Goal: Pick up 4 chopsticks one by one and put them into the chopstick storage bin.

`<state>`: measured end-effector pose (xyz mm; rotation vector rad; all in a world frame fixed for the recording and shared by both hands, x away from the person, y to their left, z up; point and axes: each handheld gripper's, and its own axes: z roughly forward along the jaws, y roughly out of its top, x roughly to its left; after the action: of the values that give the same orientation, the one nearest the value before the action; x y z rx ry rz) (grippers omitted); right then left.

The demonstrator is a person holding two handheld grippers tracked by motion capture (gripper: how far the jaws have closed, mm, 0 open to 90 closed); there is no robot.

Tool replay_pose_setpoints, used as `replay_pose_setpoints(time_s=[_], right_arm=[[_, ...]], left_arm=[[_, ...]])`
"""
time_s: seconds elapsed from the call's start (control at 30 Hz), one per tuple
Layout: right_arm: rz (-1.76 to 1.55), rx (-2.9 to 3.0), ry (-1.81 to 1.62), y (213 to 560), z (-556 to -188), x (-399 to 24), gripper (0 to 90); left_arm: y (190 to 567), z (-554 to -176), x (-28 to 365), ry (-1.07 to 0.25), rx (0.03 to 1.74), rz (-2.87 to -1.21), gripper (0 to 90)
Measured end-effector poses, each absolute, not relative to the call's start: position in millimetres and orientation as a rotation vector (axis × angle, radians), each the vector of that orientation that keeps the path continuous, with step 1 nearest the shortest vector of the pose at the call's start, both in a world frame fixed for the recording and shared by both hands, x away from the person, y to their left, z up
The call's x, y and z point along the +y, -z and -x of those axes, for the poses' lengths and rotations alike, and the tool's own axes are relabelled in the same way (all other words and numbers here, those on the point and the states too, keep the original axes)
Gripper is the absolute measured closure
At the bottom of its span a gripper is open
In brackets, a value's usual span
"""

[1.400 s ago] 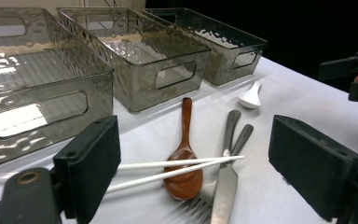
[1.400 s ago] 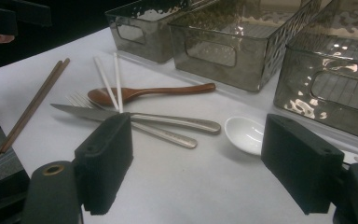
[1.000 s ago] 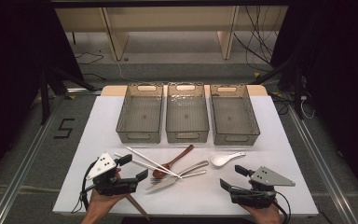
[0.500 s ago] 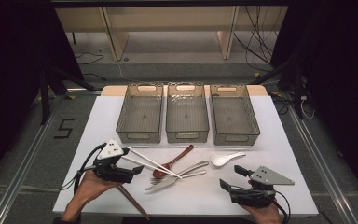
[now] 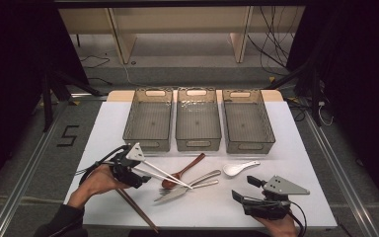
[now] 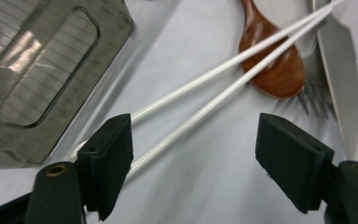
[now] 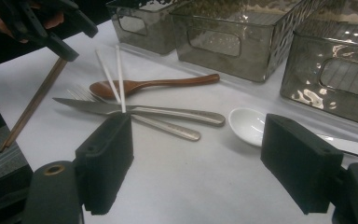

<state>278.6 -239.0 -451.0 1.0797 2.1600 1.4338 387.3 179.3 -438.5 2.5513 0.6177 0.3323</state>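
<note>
Two white chopsticks (image 5: 165, 174) lie across a wooden spoon (image 5: 185, 169), a fork (image 5: 205, 176) and a knife (image 5: 177, 193). My left gripper (image 5: 139, 174) is at their near ends. Its jaws have just been closing but are still open. Both white chopsticks (image 6: 223, 94) lie between the jaws, close to the left pad (image 6: 112, 158), with a wide gap to the other pad. The wooden spoon (image 6: 272, 70) and knife (image 6: 340, 70) lie beyond. My right gripper (image 5: 244, 187) rests open at the front right, holding nothing. It faces a white ceramic spoon (image 7: 247, 123).
Three smoky plastic bins (image 5: 147, 143) (image 5: 198, 143) (image 5: 250, 145) stand in a row behind the cutlery. Brown wooden chopsticks (image 5: 137, 211) lie by the left hand, running toward the front edge. The white tabletop (image 5: 207, 212) spreads between the two grippers.
The left hand has carried its gripper away from the front edge, toward the bins, onto the near ends of the white chopsticks. The right gripper has not moved.
</note>
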Motion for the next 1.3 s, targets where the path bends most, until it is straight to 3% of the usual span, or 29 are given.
replay_pose_setpoints(time_s=[0.73,0.87,0.9,1.3], right_arm=[[-1.085,2.185,-1.434,453.4,-280.0,-238.0,26.2],[-1.085,2.185,-1.436,453.4,-280.0,-238.2,26.2],[-1.085,2.185,-1.437,453.6,-280.3,-238.5,26.2],[-1.103,2.192,-1.429,455.5,-282.2,-239.4,26.4]], left_arm=[[461.4,-407.5,156.6,-0.303,0.407,-2.794,53.4],[462.8,-410.5,153.2,-0.308,0.338,-2.831,58.7],[462.3,-410.3,152.5,-0.315,0.323,-2.834,63.4],[463.3,-408.3,152.7,-0.367,0.098,-2.862,73.9]])
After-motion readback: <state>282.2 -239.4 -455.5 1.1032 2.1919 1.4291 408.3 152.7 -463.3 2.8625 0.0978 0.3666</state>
